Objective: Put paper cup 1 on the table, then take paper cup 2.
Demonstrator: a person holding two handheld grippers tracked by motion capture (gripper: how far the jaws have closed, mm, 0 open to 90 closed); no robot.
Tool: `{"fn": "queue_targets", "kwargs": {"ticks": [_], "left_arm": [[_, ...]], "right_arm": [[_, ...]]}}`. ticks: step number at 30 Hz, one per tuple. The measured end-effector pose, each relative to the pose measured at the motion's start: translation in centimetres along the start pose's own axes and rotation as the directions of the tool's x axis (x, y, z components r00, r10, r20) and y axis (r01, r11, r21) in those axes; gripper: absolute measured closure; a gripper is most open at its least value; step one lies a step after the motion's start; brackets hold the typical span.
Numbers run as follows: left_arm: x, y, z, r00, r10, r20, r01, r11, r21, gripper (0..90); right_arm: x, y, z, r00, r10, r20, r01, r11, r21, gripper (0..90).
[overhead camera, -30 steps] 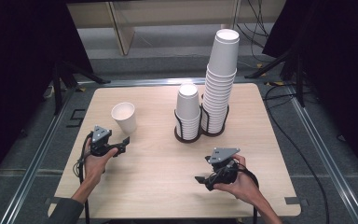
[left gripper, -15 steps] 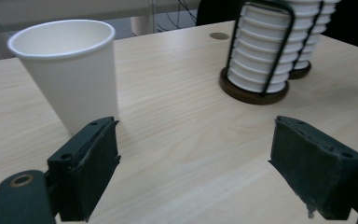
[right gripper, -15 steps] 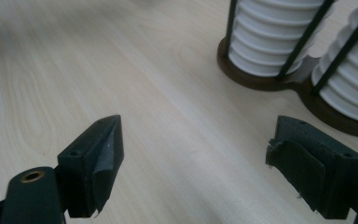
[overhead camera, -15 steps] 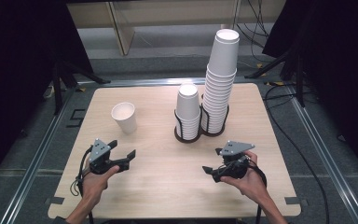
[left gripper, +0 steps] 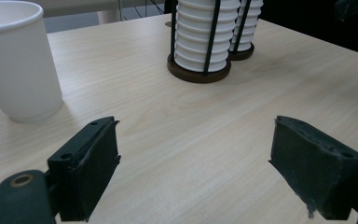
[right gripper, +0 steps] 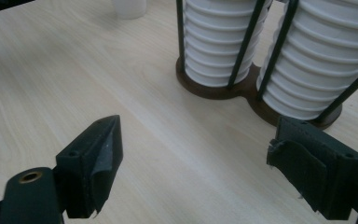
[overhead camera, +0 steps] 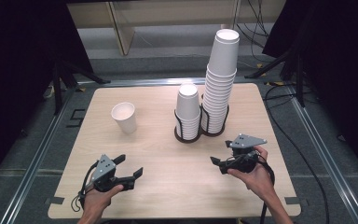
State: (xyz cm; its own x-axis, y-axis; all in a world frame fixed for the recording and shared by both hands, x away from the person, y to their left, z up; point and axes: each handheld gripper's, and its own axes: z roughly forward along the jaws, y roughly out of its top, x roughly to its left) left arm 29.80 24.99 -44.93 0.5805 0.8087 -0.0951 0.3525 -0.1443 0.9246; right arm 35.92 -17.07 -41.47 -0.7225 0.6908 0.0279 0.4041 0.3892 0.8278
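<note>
The left claw (overhead camera: pixel 131 168) sits at the lower left of the high view, jaws apart with nothing between them. The right claw (overhead camera: pixel 220 157) sits at the lower right, jaws likewise apart and empty. A lone cup (overhead camera: pixel 124 117) stands upright on the desk (overhead camera: pixel 168 186), left of centre. Right of it, two cup stacks (overhead camera: pixel 188 110) stand in a black rack (overhead camera: pixel 200 135). Bare desk lies between each claw and the cups.

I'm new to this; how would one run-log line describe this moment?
left claw: open, empty | right claw: open, empty | single white paper cup: upright, untouched | two white cup stacks in black wire holder: untouched
</note>
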Motion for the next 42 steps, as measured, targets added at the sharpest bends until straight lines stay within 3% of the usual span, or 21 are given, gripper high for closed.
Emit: {"fn": "queue_targets", "kwargs": {"ticks": [1, 3, 4, 6, 9, 10, 11, 14, 20, 21, 31, 34, 36, 42], "left_arm": [[-0.1, -0.1, -0.3, 1.0, 0.005, -0.007, -0.005, 0.9999, 0.015, 14.4], [-0.3, -0.4, -0.3, 1.0, -0.007, 0.002, 0.007, 1.0, -0.002, 14.5], [-0.3, -0.4, -0.5, 1.0, 0.005, -0.005, -0.005, 0.9998, 0.022, 14.4], [-0.5, -0.7, -0.3, 1.0, -0.001, 0.009, 0.001, 1.0, 0.007, 14.4], [-0.7, -0.9, -0.1, 0.9997, 0.021, 0.007, -0.022, 0.9995, 0.021, 14.4], [-0.7, -1.0, 0.0, 0.9998, 0.019, 0.011, -0.019, 0.9996, 0.019, 14.4], [-0.7, -1.1, 0.1, 0.9995, 0.024, 0.021, -0.025, 0.9993, 0.03, 14.4], [-0.7, -1.5, 0.5, 0.9992, 0.033, 0.02, -0.035, 0.9979, 0.054, 14.4], [-0.9, -1.7, 0.9, 0.9976, 0.054, 0.044, -0.056, 0.9973, 0.048, 14.4], [-1.0, -1.7, 0.9, 0.9982, 0.047, 0.038, -0.049, 0.9974, 0.053, 14.4], [-0.8, -1.8, 1.1, 0.9975, 0.047, 0.053, -0.049, 0.9976, 0.048, 14.4], [-0.8, -1.8, 1.1, 0.9976, 0.048, 0.05, -0.05, 0.9975, 0.05, 14.4], [-0.7, -1.8, 1.1, 0.9971, 0.055, 0.052, -0.058, 0.9971, 0.049, 14.4], [-0.8, -1.8, 1.2, 0.9975, 0.046, 0.054, -0.049, 0.9975, 0.05, 14.4]], "right_arm": [[-0.1, 0.0, 0.0, 1.0, 0.0, 0.003, 0.0, 1.0, -0.003, 16.8], [-0.5, 0.1, -0.1, 1.0, -0.004, 0.008, 0.005, 0.9999, -0.009, 16.8], [-0.5, 0.1, 0.0, 1.0, 0.007, 0.007, -0.007, 1.0, -0.004, 16.5], [-0.8, 0.4, -0.1, 0.9998, -0.003, 0.021, 0.003, 1.0, -0.008, 16.3], [-1.1, 0.9, -0.5, 0.9996, 0.004, 0.027, -0.004, 0.9997, -0.023, 15.9], [-1.0, 1.1, -0.7, 0.9991, 0.03, 0.03, -0.029, 0.9992, -0.026, 15.9], [-1.3, 1.3, -0.8, 0.9993, 0.015, 0.033, -0.013, 0.9992, -0.037, 15.8], [-1.8, 2.1, -1.4, 0.9985, 0.03, 0.046, -0.027, 0.9979, -0.059, 15.8], [-3.0, 3.8, -2.1, 0.9968, 0.041, 0.069, -0.033, 0.994, -0.105, 15.7], [-2.9, 4.1, -2.3, 0.9954, 0.067, 0.069, -0.061, 0.9937, -0.094, 15.7], [-4.2, 6.9, -2.9, 0.9951, 0.034, 0.093, -0.021, 0.9904, -0.136, 15.7], [-4.4, 7.8, -3.2, 0.9943, 0.055, 0.091, -0.04, 0.9855, -0.165, 15.7], [-4.7, 8.3, -3.5, 0.9946, 0.046, 0.092, -0.028, 0.9821, -0.186, 15.5], [-5.2, 10.2, -4.1, 0.9943, 0.033, 0.101, -0.013, 0.9818, -0.189, 15.4]]}}
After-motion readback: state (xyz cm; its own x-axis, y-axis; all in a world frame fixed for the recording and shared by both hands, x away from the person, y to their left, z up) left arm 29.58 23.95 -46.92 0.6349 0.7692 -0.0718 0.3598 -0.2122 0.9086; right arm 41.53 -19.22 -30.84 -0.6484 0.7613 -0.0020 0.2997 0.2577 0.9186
